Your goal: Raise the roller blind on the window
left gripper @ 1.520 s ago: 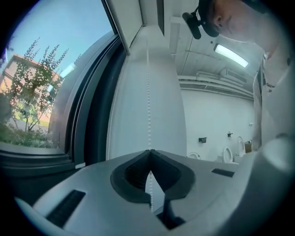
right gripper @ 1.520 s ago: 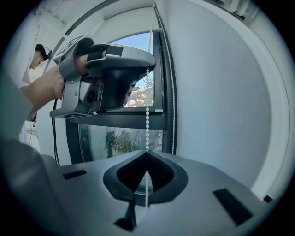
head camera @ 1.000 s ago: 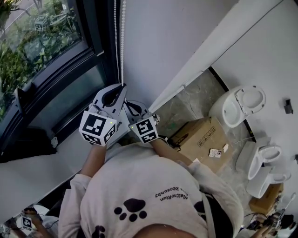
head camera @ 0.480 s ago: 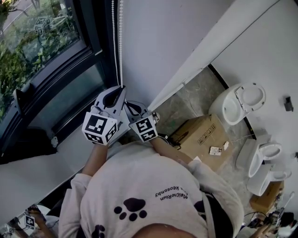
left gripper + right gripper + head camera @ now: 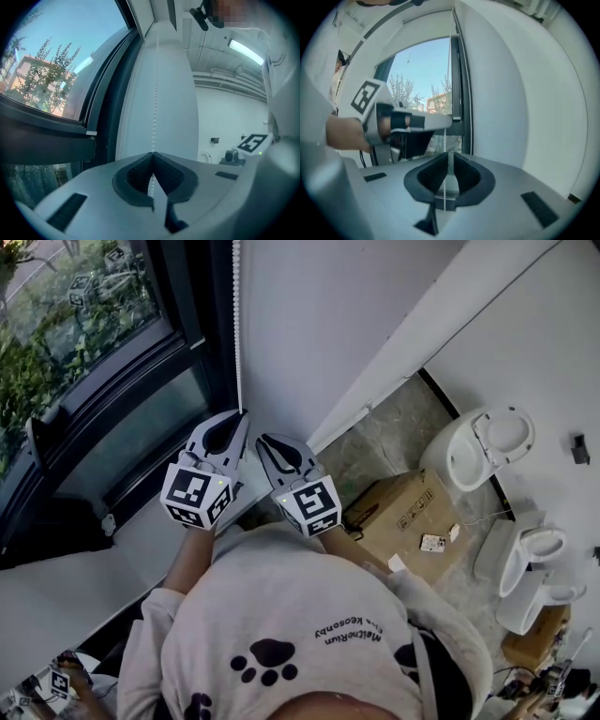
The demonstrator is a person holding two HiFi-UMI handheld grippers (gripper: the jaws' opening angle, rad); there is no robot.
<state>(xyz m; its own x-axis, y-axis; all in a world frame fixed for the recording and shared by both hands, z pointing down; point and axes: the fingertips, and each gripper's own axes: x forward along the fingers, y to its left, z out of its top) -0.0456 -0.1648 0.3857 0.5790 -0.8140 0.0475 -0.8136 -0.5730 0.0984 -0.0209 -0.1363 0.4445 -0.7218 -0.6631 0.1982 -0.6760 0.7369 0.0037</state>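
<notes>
A white bead chain hangs down the wall beside the dark-framed window. My left gripper points level at the wall and is shut on this chain; in the left gripper view the chain rises straight out of the closed jaws. My right gripper is just to its right. In the right gripper view a narrow gap shows between its jaws, with the chain running through it unpinched. The left gripper shows there too, gripping the chain higher up. The blind itself is not clearly in view.
A white window sill lies below the grippers, with the white wall ahead. On the floor to the right are a cardboard box and several white toilets.
The right gripper has moved up beside the left one, and its marker cube looks larger. The left gripper has kept its hold in about the same place. The chain's two strands now hang closer together.
</notes>
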